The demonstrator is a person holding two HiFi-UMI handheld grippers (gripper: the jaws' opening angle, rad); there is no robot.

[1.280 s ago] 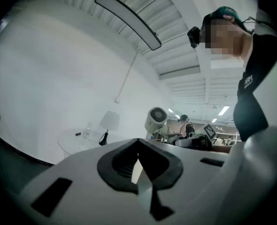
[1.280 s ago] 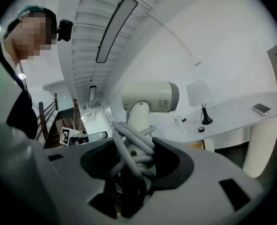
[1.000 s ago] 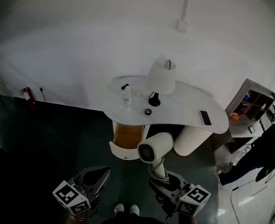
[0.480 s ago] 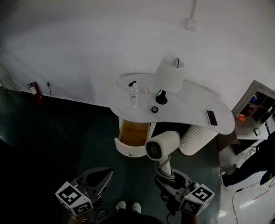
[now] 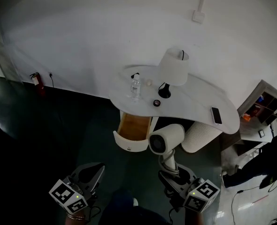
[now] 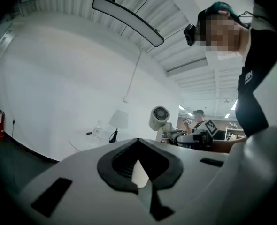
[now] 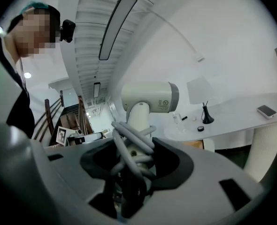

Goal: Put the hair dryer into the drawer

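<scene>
Only the top of the hair dryer's (image 5: 165,139) handle shows above the right gripper (image 5: 172,172), which is clamped on it among loops of grey cord (image 7: 126,144), holding the dryer upright just near and right of the open drawer (image 5: 129,144), whose far end is hidden under the white table (image 5: 195,108). The left gripper (image 6: 138,140) sits closed on nothing at near left. A label (image 7: 164,103) on the dryer's barrel carries print too small to read.

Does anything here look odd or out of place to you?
Only mildly. The drawer under the table stands pulled open. The hair dryer is up in the air, gripped by the right gripper, with its cord wound loosely round the handle. Nothing looks spilled or broken.
</scene>
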